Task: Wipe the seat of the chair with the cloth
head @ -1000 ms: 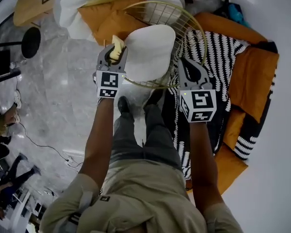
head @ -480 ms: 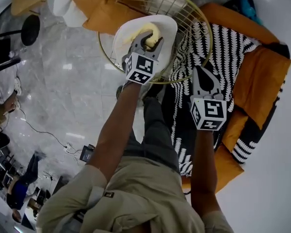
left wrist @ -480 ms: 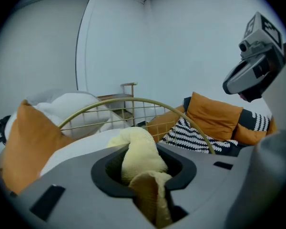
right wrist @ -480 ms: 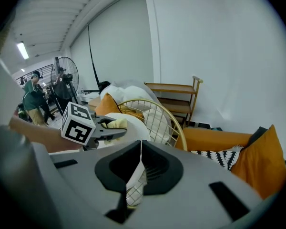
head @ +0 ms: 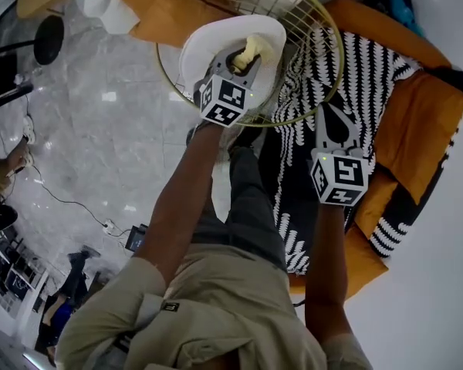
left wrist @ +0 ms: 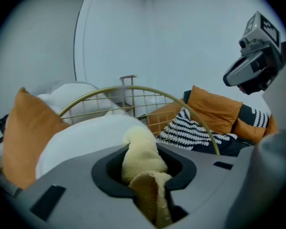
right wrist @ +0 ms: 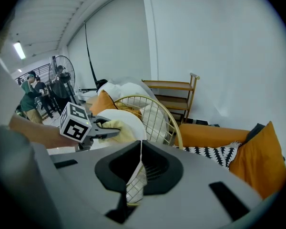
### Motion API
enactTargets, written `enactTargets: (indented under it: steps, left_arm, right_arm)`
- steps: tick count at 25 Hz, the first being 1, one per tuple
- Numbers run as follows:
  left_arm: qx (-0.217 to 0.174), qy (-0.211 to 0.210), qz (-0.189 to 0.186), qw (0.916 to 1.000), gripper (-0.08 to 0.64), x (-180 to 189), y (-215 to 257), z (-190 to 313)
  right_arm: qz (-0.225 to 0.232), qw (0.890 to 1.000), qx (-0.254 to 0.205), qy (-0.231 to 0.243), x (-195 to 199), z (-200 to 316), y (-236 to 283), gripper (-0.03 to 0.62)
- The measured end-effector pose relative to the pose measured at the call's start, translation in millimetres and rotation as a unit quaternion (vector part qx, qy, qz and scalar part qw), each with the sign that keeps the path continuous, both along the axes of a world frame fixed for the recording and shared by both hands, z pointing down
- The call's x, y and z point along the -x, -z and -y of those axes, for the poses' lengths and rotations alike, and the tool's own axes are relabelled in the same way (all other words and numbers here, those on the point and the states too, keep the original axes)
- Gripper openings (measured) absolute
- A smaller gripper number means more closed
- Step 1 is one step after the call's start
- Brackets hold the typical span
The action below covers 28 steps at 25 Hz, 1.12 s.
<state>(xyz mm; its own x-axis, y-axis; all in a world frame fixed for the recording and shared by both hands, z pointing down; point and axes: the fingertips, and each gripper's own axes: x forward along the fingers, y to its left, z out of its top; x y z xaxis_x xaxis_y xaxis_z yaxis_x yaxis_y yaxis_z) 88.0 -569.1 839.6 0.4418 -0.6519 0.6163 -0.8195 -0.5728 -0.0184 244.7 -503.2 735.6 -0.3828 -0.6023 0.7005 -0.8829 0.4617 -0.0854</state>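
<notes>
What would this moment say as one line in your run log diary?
left gripper: shut on yellow cloth, over white seat | right gripper: shut, empty, over striped cushion

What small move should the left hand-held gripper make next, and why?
Probably drag the cloth sideways across the seat: the left hand-held gripper is shut on the cloth over the seat, and most of the seat beside it lies bare.

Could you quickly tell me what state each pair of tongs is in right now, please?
Left tongs: closed on the yellow cloth.
Right tongs: closed, holding nothing.
</notes>
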Motion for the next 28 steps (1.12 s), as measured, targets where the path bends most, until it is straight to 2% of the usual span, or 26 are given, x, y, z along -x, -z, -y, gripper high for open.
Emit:
enactTargets:
  steps: [4,6,10,13,16,19,24,28]
  left_arm:
    - [0.005,0.079,0.033,0.9963,0.118,91.0,3.0,-15.5]
    - [0.007,0.101,0.047,0.9937,0.118,124.9,5.8,-26.3]
    - [0.006,0.15,0.073,0.9859,0.118,174.5,7.0,-47.5]
    - [0.006,0.184,0.081,0.9795,0.118,194.6,5.5,-57.4]
    - [0.015,0.187,0.079,0.9791,0.118,190.2,-5.7,-61.8]
    - [0.026,0.186,0.06,0.9804,0.118,168.2,-21.7,-60.7]
    - [0.056,0.169,0.01,0.9839,0.118,97.0,-64.9,-52.7]
    - [0.081,0.128,-0.024,0.9882,0.118,30.2,-91.5,-51.7]
  right_arm:
    - [0.003,1.0,0.003,0.011,16.7,0.0,-3.9,0.026]
    - [0.005,1.0,0.004,0.018,29.1,0.1,-6.0,0.026]
    - [0.01,0.999,0.005,0.035,56.0,0.9,-8.1,0.026]
    - [0.012,0.999,0.006,0.041,65.4,0.0,-8.3,0.026]
    - [0.009,0.999,0.008,0.04,64.1,-0.5,-10.6,0.026]
    - [0.004,0.999,0.014,0.032,55.4,-1.5,-16.9,0.026]
    - [-0.008,1.0,0.028,0.012,24.0,-7.2,-38.5,0.026]
    - [-0.02,0.999,0.044,-0.004,-2.8,-17.1,-57.5,0.026]
